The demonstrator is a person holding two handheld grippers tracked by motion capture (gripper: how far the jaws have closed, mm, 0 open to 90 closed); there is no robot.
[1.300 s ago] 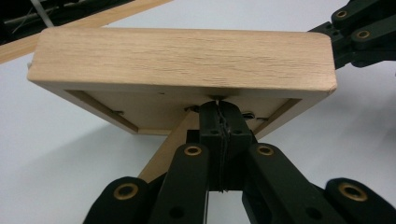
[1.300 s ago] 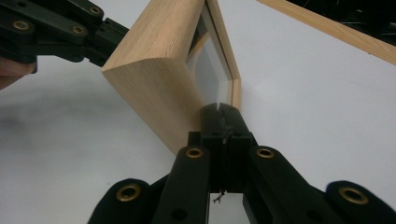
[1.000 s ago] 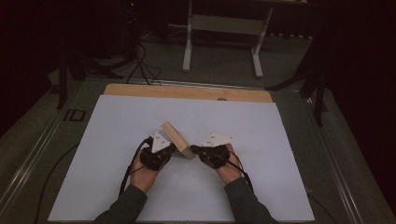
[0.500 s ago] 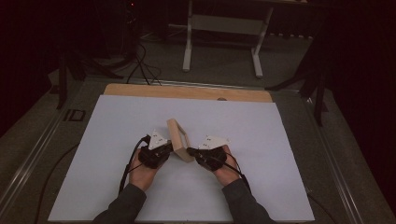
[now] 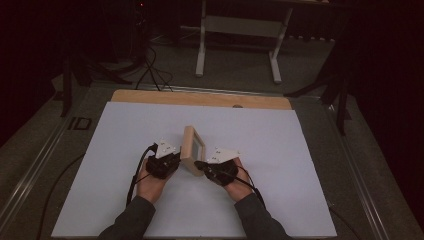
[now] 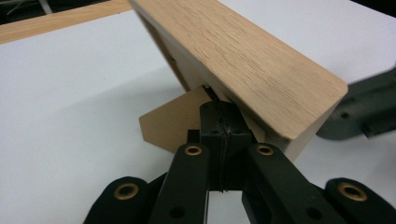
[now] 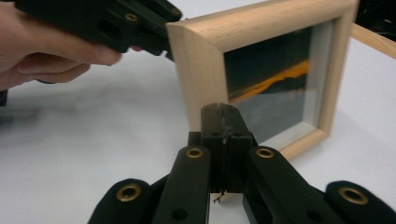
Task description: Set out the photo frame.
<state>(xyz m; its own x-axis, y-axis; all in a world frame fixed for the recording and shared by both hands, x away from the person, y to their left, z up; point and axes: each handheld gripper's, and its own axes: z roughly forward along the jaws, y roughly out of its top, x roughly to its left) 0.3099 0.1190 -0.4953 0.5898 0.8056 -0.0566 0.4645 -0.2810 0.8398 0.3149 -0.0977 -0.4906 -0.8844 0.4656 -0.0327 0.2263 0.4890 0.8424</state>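
High view: the left gripper [image 5: 172, 161] sits at the left of a small wooden frame [image 5: 191, 150], which stands tilted on the white sheet [image 5: 100, 165] between the two hands. Its jaws point right, at the frame's back. The right gripper [image 5: 202, 166] lies just right of the frame, jaws pointing left at its near lower corner. A strip of bare wooden table [image 5: 150, 96] runs along the far edge of the sheet, well beyond both grippers.

Left gripper view: the left gripper [image 6: 223, 115] has its jaws pressed together with no gap, their tips right under the frame's [image 6: 252, 70] leaning back edge. A thin dark tab seems to run from the tips up to the frame's back, but I cannot tell whether it is pinched. A flat brown stand [image 6: 170, 123] juts from the frame's back just left of the tips and reaches down to the sheet. The other gripper's grey body shows at the far right.

Right gripper view: the right gripper [image 7: 224, 114] is closed too, holding nothing, its tips at the frame's [image 7: 201, 70] front lower corner, touching or nearly so. The glass [image 7: 275, 93] lies just right of the tips and shows a dark picture with an orange streak. Up and to the left, the left hand [image 7: 42, 51] holds its gripper against the frame's upper back corner.
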